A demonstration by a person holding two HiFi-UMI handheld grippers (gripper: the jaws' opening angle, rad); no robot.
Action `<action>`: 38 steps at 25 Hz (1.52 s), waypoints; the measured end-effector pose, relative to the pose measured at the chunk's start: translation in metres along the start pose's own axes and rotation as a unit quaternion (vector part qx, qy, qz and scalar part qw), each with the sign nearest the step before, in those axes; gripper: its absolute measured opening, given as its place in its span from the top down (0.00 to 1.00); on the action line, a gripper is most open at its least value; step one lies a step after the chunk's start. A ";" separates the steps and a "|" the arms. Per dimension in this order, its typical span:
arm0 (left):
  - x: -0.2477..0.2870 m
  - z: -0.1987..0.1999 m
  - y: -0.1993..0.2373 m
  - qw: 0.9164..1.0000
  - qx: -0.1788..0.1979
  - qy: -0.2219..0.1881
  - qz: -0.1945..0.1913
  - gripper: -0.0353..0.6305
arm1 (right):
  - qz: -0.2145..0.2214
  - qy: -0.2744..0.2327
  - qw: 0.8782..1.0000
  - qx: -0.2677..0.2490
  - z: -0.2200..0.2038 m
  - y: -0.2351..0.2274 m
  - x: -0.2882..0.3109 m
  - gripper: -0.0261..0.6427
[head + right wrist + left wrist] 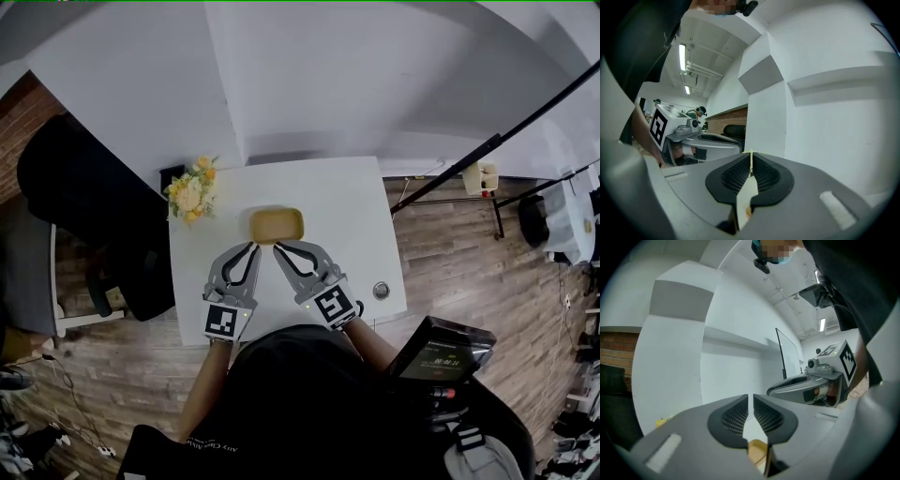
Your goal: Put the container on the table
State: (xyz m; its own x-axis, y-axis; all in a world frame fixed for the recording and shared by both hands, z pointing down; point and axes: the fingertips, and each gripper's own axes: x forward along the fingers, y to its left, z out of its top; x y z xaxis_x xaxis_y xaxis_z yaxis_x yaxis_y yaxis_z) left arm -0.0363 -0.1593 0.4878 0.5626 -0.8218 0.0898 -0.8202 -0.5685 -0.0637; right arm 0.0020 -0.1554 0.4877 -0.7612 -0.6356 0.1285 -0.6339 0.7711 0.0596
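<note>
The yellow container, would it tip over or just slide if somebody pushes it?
The container looks low and wide, so it probably won't tip or roll. The white table looks smooth, so a push would likely slide it. It seems empty, so it's probably light.

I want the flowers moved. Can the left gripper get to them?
Probably yes. The flowers stand at the table's left edge, just beyond the left gripper, with bare table between; the container sits off to the right.
</note>
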 end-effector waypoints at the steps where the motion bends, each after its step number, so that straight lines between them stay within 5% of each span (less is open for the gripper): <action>1: 0.000 0.001 0.000 1.000 -0.001 -0.001 0.002 0.90 | -0.001 0.000 1.000 -0.002 0.000 0.000 0.000 0.93; 38: -0.003 -0.013 -0.007 1.000 -0.006 0.000 -0.005 0.90 | -0.021 0.036 0.999 0.002 -0.024 -0.003 0.001 0.94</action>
State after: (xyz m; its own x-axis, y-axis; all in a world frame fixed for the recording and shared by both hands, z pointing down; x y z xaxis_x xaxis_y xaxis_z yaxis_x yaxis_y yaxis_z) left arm -0.0337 -0.1526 0.5011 0.5708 -0.8161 0.0899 -0.8157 -0.5762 -0.0516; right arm 0.0064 -0.1581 0.5113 -0.7226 -0.6625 0.1975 -0.6650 0.7442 0.0629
